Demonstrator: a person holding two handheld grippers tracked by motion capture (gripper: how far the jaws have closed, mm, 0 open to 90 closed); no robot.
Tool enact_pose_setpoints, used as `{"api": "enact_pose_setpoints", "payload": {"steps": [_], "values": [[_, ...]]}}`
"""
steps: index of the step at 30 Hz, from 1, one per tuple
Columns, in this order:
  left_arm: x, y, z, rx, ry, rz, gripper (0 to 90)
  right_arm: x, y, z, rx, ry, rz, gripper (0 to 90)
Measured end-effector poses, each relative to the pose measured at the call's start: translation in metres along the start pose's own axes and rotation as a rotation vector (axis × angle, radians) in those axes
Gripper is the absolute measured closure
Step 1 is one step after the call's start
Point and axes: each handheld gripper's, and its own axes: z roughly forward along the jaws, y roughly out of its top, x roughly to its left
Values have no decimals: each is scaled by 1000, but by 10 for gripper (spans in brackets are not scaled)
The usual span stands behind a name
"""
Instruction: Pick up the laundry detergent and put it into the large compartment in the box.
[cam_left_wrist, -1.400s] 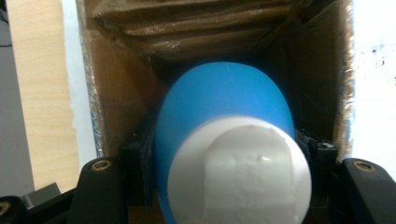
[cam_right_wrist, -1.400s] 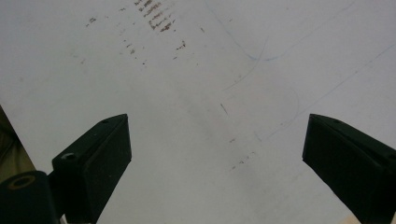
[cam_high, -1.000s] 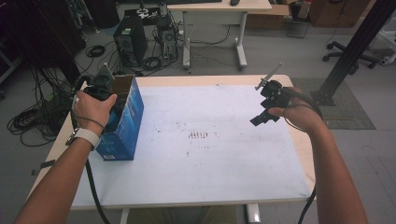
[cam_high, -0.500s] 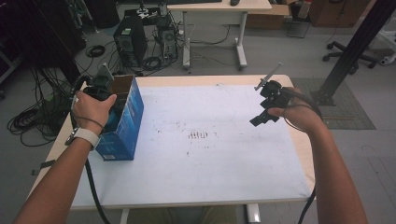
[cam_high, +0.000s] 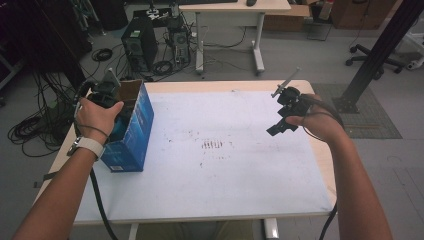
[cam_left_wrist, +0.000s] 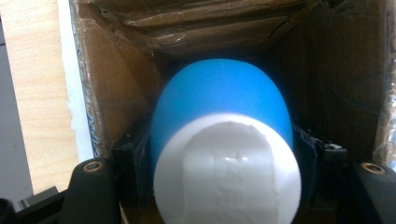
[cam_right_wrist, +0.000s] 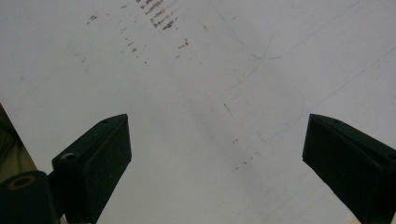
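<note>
While my left gripper (cam_high: 106, 95) is reaching down into the open top of the blue cardboard box (cam_high: 131, 135), its two black jaws are pressing on both sides of a blue and white cup-like object (cam_left_wrist: 223, 154), so this object is sitting inside the box, between the brown inner walls. The white end of the object is facing the camera of the left gripper view and the blue rounded part is pointing deeper into the box. The box is standing on the white table (cam_high: 220, 175), at the left edge of it, and my left hand (cam_high: 98, 116) is resting over the box opening. My right gripper (cam_high: 280, 120) is hovering far to the right of the box, above the table near its right edge. Its jaws are standing wide apart and are holding nothing; between them I am seeing the white surface with small brown marks (cam_right_wrist: 156, 14).
</note>
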Motion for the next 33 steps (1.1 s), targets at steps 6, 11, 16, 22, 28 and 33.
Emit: {"api": "enact_pose_setpoints", "payload": {"steps": [6,11,16,22,28,33], "values": [[0,0,1,9,-9,7,287,1,-1,-1,-1,-1,1,81],[-1,0,0,9,-11,1,258,1,-1,-1,0,0,0,81],[-2,0,-1,10,-9,5,244,2,-1,-1,-2,0,-3,81],[-1,-1,-1,10,-12,11,238,2,-1,-1,-3,2,-2,81],[-1,-1,-2,13,-12,20,236,3,-1,-2,-3,1,-5,81],[-2,-2,-3,15,-12,18,235,4,-1,-2,-4,1,-4,81]]}}
